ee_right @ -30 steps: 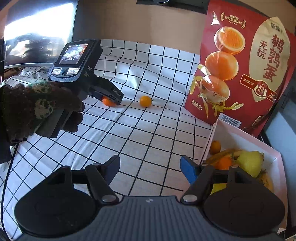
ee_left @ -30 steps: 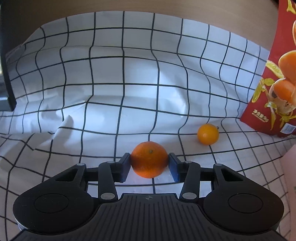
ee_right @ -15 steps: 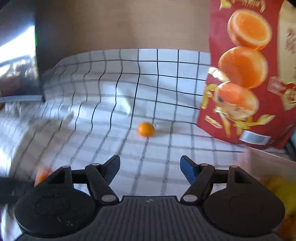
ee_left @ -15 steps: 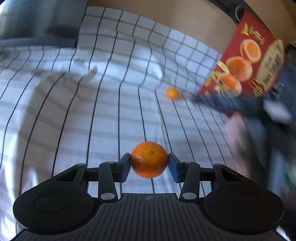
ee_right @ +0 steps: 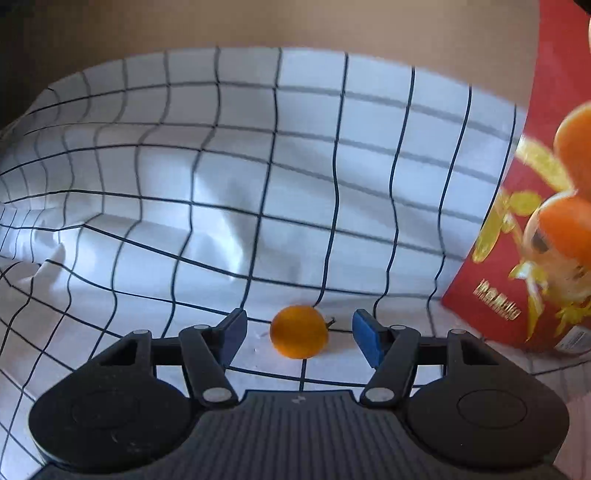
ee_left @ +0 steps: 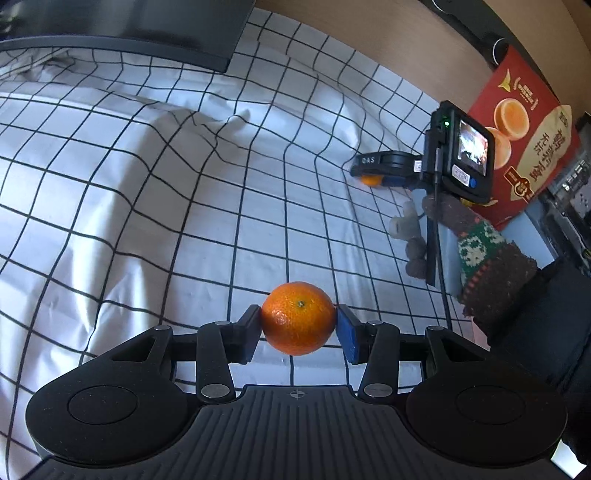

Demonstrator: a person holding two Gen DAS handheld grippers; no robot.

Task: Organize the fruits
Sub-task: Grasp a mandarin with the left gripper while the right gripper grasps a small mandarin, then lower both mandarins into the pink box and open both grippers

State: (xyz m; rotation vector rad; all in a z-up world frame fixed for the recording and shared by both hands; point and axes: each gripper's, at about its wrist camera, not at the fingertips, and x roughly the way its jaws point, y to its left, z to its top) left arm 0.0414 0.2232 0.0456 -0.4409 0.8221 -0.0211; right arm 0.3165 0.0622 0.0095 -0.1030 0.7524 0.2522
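Note:
My left gripper [ee_left: 298, 329] is shut on an orange mandarin [ee_left: 298, 318] and holds it above the checked cloth [ee_left: 147, 184]. My right gripper [ee_right: 298, 338] is open, with a small round orange fruit [ee_right: 299, 331] lying on the cloth between its fingers, touching neither. In the left wrist view the right gripper [ee_left: 373, 173] is at the far right of the cloth, over that small fruit [ee_left: 371, 180], held by a hand in a knitted glove [ee_left: 480, 247].
A red snack bag [ee_right: 535, 240] stands just right of the small fruit, also in the left wrist view [ee_left: 524, 147]. A dark monitor [ee_left: 122, 29] stands at the cloth's back left. A wooden wall runs behind.
My left gripper lifted the mandarin off the cloth and drew back. My right gripper swung away from the fruit box and moved up to the small orange fruit, which now lies between its open fingers.

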